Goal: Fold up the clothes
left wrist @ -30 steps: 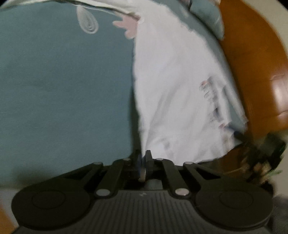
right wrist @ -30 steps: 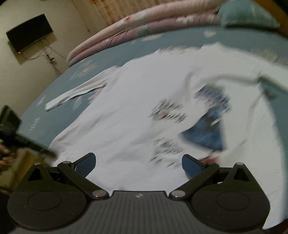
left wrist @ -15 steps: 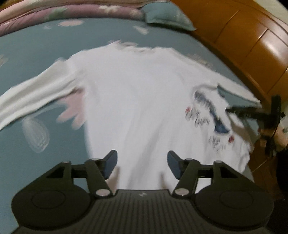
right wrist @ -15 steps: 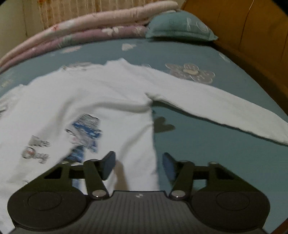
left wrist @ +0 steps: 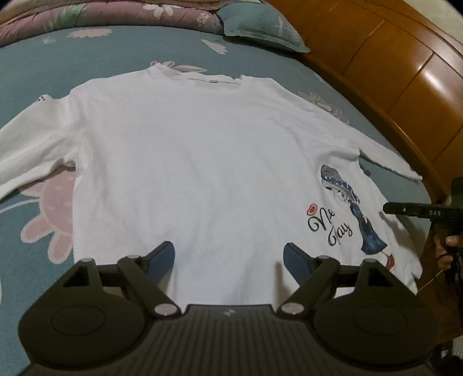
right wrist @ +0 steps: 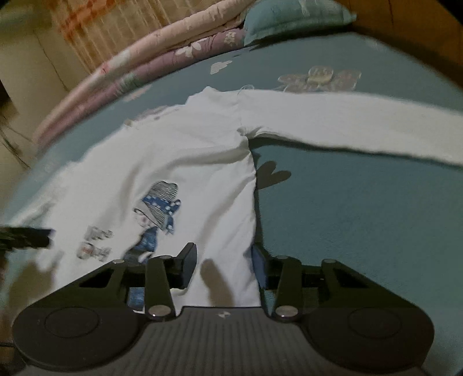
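A white long-sleeved shirt [left wrist: 196, 162] lies spread flat on the teal bed sheet [left wrist: 34, 75], collar far, hem near, with a printed figure and lettering [left wrist: 344, 219] by its right hem. My left gripper [left wrist: 228, 259] hovers open over the middle of the hem, nothing between its fingers. My right gripper [right wrist: 224, 269] is open above the shirt's [right wrist: 185, 162] right side seam near the hem; the other gripper's tip [left wrist: 405, 208] shows at the right edge of the left wrist view. The right sleeve [right wrist: 361, 127] stretches out sideways.
A wooden bed frame [left wrist: 405, 75] runs along the right. A teal pillow [left wrist: 260, 26] and a folded floral quilt [left wrist: 115, 14] lie at the head of the bed. A hand [left wrist: 451, 245] holds the right gripper's handle. A curtain [right wrist: 95, 31] hangs beyond the bed.
My left gripper, shut on the shirt's edge a second ago, has let go and opened wide over the hem. The right gripper swung to the right side seam and narrowed its jaws.
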`<state>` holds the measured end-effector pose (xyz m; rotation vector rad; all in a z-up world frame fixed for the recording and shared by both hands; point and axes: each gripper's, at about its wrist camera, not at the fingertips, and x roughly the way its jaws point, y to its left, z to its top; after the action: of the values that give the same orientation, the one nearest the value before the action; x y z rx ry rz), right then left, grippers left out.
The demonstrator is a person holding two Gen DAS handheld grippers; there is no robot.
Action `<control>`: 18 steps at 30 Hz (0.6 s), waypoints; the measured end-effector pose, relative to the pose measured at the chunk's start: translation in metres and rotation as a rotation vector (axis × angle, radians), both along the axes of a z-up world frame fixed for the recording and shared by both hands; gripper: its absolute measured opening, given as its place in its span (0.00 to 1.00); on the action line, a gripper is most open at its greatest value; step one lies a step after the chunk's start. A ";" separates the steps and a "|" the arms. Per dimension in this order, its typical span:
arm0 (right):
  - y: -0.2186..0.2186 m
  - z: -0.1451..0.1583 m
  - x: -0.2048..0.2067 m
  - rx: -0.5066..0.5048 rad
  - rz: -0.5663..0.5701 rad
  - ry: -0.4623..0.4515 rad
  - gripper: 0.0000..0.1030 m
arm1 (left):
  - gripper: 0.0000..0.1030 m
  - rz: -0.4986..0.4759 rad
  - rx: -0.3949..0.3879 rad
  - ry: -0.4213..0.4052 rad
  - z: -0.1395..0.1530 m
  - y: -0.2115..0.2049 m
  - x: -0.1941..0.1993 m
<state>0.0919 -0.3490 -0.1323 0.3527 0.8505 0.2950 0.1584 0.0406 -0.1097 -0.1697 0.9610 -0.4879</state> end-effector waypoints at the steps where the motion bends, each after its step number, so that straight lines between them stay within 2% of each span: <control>1: -0.007 -0.002 0.005 0.036 0.023 0.000 0.48 | 0.82 0.002 -0.008 0.003 0.000 0.001 0.001; 6: -0.031 -0.017 0.032 0.270 0.036 0.037 0.47 | 0.83 0.021 -0.030 0.020 0.000 0.003 0.003; 13: -0.048 -0.027 -0.007 0.403 0.055 0.087 0.46 | 0.83 0.029 -0.007 0.029 0.000 0.000 0.004; 16: -0.043 -0.033 0.007 0.403 0.024 0.092 0.23 | 0.83 0.030 0.008 0.031 0.001 -0.002 0.004; 17: -0.041 -0.036 0.013 0.399 0.014 0.106 0.07 | 0.83 0.030 0.013 0.032 0.001 -0.003 0.004; 18: -0.039 -0.040 0.019 0.398 0.004 0.122 0.01 | 0.83 0.030 0.018 0.033 0.001 -0.004 0.005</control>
<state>0.1114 -0.3877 -0.1725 0.7459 0.9111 0.4509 0.1629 0.0367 -0.1091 -0.1761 0.9937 -0.4498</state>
